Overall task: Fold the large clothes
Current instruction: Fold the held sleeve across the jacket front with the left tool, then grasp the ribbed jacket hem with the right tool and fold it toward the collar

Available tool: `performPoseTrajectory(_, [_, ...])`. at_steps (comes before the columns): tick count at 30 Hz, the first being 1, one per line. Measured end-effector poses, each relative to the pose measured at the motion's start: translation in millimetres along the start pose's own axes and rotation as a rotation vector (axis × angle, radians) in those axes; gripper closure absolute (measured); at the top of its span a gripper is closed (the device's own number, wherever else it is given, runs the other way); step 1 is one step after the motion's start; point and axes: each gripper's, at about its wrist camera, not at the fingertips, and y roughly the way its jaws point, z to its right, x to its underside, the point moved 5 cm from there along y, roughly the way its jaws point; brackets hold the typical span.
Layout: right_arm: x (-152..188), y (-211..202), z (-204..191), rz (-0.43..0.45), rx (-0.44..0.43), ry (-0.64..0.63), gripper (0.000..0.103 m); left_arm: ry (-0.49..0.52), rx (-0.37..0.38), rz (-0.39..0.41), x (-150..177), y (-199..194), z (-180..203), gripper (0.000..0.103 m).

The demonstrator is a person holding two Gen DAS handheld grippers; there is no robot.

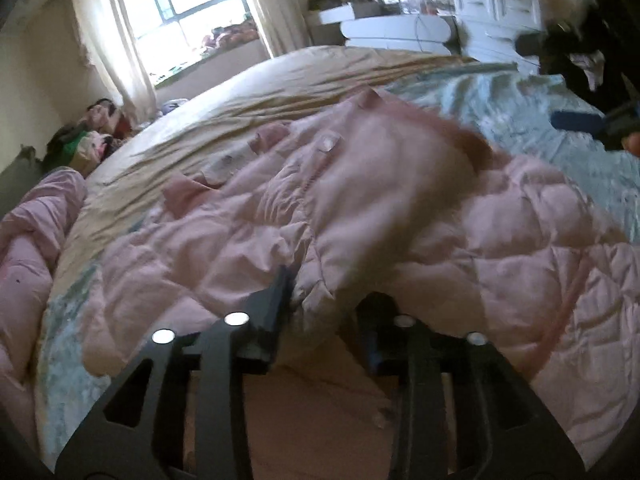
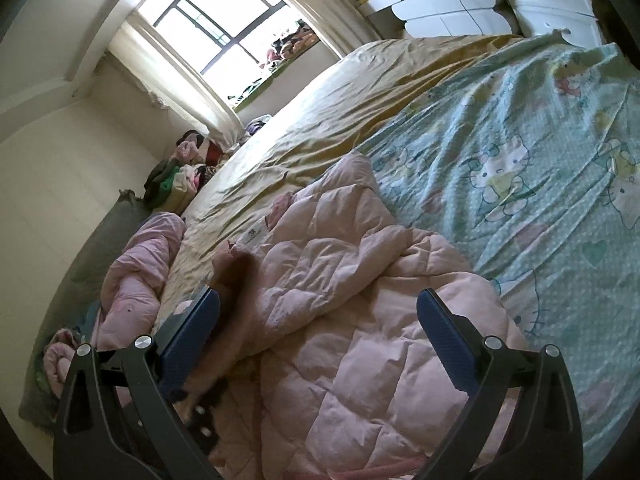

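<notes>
A pink quilted down jacket [image 1: 360, 208] lies crumpled on the bed, its front with zipper and snap buttons facing up. My left gripper [image 1: 328, 296] sits low at the jacket's near edge, fingers part way apart, with a fold of the jacket lying loosely between them. In the right wrist view the same jacket [image 2: 360, 320] spreads under my right gripper [image 2: 318, 320], which is wide open and has only the jacket's surface below its blue pads [image 2: 192, 340]. The right gripper's blue pad [image 1: 576, 120] also shows at the right edge of the left wrist view.
The bed carries a mustard sheet [image 2: 352, 108] and a green cartoon-print sheet [image 2: 520, 152]. Another pink padded garment [image 2: 136, 276] is bunched at the bed's left edge. A clothes pile [image 2: 180, 176] sits near the window [image 2: 224, 20]. White drawers [image 2: 552, 4] stand beyond the bed.
</notes>
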Motion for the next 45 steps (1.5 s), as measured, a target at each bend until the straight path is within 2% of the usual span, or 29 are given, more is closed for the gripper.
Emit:
performPoseTrajectory(1, [0, 1, 0, -0.003, 0.003, 0.0, 0.005, 0.003, 0.022, 0.002, 2, -2, 5, 0.051])
performPoseTrajectory(2, [0, 2, -1, -0.006, 0.003, 0.0, 0.005, 0.002, 0.042, 0.003, 3, -5, 8, 0.044])
performPoseTrajectory(3, [0, 3, -2, -0.01, 0.003, 0.001, 0.005, 0.006, 0.053, 0.005, 4, -7, 10, 0.04])
performPoseTrajectory(5, [1, 7, -6, -0.024, -0.003, -0.001, 0.005, 0.028, 0.053, 0.001, 7, -10, 15, 0.038])
performPoseTrajectory(6, [1, 8, -7, -0.032, -0.004, -0.004, 0.005, 0.029, 0.061, -0.002, 9, -13, 15, 0.032])
performPoseTrajectory(7, [3, 12, -10, -0.045, -0.005, -0.009, 0.005, 0.019, 0.084, 0.0, 11, -17, 15, 0.024])
performPoseTrajectory(9, [7, 16, -15, -0.067, -0.009, -0.014, 0.005, -0.017, 0.126, 0.023, 11, -26, 13, 0.019])
performPoseTrajectory(12, [17, 28, -25, -0.11, -0.012, -0.032, 0.005, -0.082, 0.144, 0.044, 7, -41, -4, 0.011])
performPoseTrajectory(17, [31, 45, -45, -0.174, -0.027, -0.044, 0.005, -0.169, 0.078, 0.035, 7, -50, -54, 0.009])
performPoseTrajectory(23, [42, 62, -69, -0.201, -0.032, -0.053, 0.005, -0.273, 0.003, 0.016, 5, -51, -124, 0.009])
performPoseTrajectory(26, [43, 70, -69, -0.203, 0.007, -0.049, 0.005, -0.357, -0.029, 0.039, 0, -55, -161, 0.009])
performPoseTrajectory(30, [42, 77, -58, -0.202, 0.047, -0.01, 0.005, -0.438, -0.059, 0.079, 10, -61, -190, 0.009])
performPoseTrajectory(35, [42, 86, -51, -0.203, 0.084, -0.004, 0.005, -0.379, -0.149, 0.097, 26, -59, -209, 0.009])
performPoseTrajectory(37, [43, 90, -50, -0.201, 0.1, -0.002, 0.006, -0.396, -0.138, 0.104, 32, -58, -219, 0.009])
performPoseTrajectory(40, [44, 95, -53, -0.201, 0.107, -0.002, 0.015, -0.446, -0.09, 0.094, 42, -53, -230, 0.009])
performPoseTrajectory(43, [44, 100, -51, -0.19, 0.134, 0.02, 0.017, -0.462, -0.095, 0.077, 50, -48, -241, 0.009])
performPoseTrajectory(45, [46, 105, -51, -0.198, 0.135, 0.026, 0.022, -0.49, -0.08, 0.082, 54, -48, -250, 0.009])
